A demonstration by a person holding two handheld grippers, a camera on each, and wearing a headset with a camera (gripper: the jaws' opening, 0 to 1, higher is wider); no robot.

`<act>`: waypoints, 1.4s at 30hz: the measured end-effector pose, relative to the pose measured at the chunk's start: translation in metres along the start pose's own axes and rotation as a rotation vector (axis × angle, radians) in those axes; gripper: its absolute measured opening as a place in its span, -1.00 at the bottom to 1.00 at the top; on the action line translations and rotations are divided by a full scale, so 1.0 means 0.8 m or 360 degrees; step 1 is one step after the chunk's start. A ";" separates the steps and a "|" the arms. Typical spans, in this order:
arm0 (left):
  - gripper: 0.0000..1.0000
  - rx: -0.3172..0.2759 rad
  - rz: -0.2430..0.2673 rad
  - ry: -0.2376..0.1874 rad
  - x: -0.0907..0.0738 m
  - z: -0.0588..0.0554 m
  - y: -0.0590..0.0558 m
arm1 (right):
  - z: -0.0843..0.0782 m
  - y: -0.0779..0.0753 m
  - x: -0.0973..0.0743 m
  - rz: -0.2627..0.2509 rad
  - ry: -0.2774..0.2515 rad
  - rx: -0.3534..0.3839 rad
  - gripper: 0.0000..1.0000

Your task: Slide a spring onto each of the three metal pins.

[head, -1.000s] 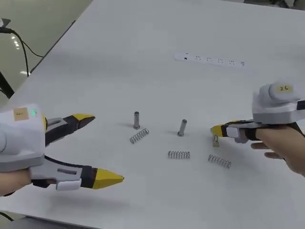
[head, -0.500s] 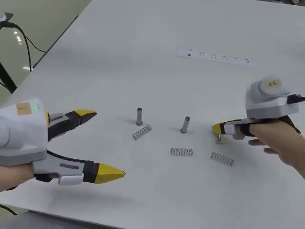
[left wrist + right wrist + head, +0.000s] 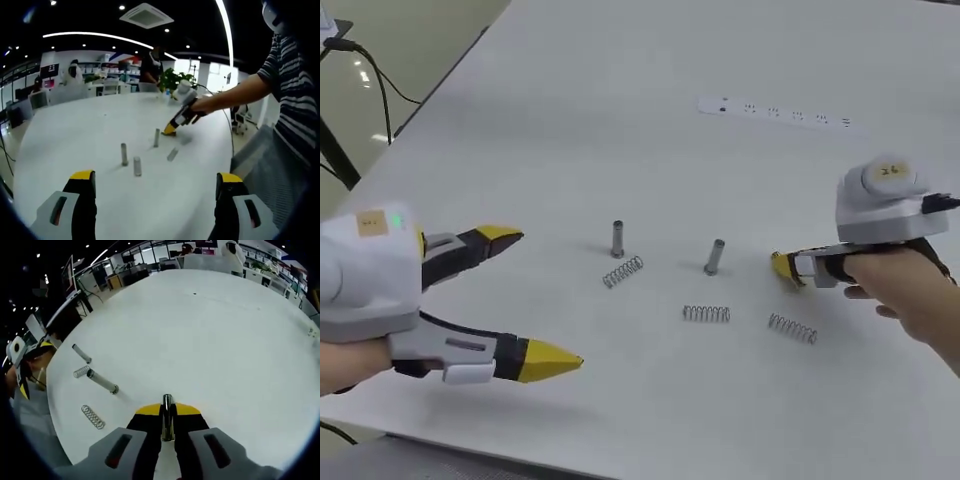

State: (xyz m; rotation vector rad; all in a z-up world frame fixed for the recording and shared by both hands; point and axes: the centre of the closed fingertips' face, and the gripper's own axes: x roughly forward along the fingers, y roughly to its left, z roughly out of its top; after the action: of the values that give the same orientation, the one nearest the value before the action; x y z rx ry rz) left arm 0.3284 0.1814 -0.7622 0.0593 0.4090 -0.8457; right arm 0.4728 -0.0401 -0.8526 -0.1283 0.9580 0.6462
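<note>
Two metal pins stand upright on the white table (image 3: 620,120), one (image 3: 618,238) to the left and one (image 3: 715,256) to the right. Three springs lie near them: one (image 3: 622,271) beside the left pin, one (image 3: 706,314) in the middle, one (image 3: 792,328) below my right gripper (image 3: 784,267). In the right gripper view that gripper (image 3: 168,410) is shut on a third pin (image 3: 167,421), which lies along its jaws. My left gripper (image 3: 532,297) hovers wide open at the near left, nothing between its fingers (image 3: 82,177).
A white power strip (image 3: 782,113) lies far back on the table. A black cable (image 3: 380,80) hangs off the table's left side. In the left gripper view, a person's arm (image 3: 230,95) reaches in from the right, and desks and people stand far behind.
The right gripper has risen slightly with the pin, which no longer hangs below its tips. The left gripper has stayed open in the same place. The head camera has shifted a little.
</note>
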 end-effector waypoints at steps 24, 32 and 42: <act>0.94 0.0039 -0.0010 -0.0010 0.004 0.014 0.004 | 0.021 0.001 -0.027 0.0019 -0.0235 -0.0037 -0.90; 0.94 0.0045 -0.0009 -0.0008 0.003 0.018 0.005 | 0.023 0.004 -0.034 0.0015 -0.0276 -0.0087 -0.90; 0.94 0.0043 -0.0005 -0.0009 0.003 0.019 0.005 | 0.015 0.005 -0.042 0.0004 -0.0308 -0.0148 -0.89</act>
State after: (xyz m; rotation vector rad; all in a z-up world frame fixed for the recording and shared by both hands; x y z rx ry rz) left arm 0.3375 0.1791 -0.7493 0.0812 0.3922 -0.8547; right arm 0.4658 -0.0478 -0.8185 -0.1444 0.7422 0.6927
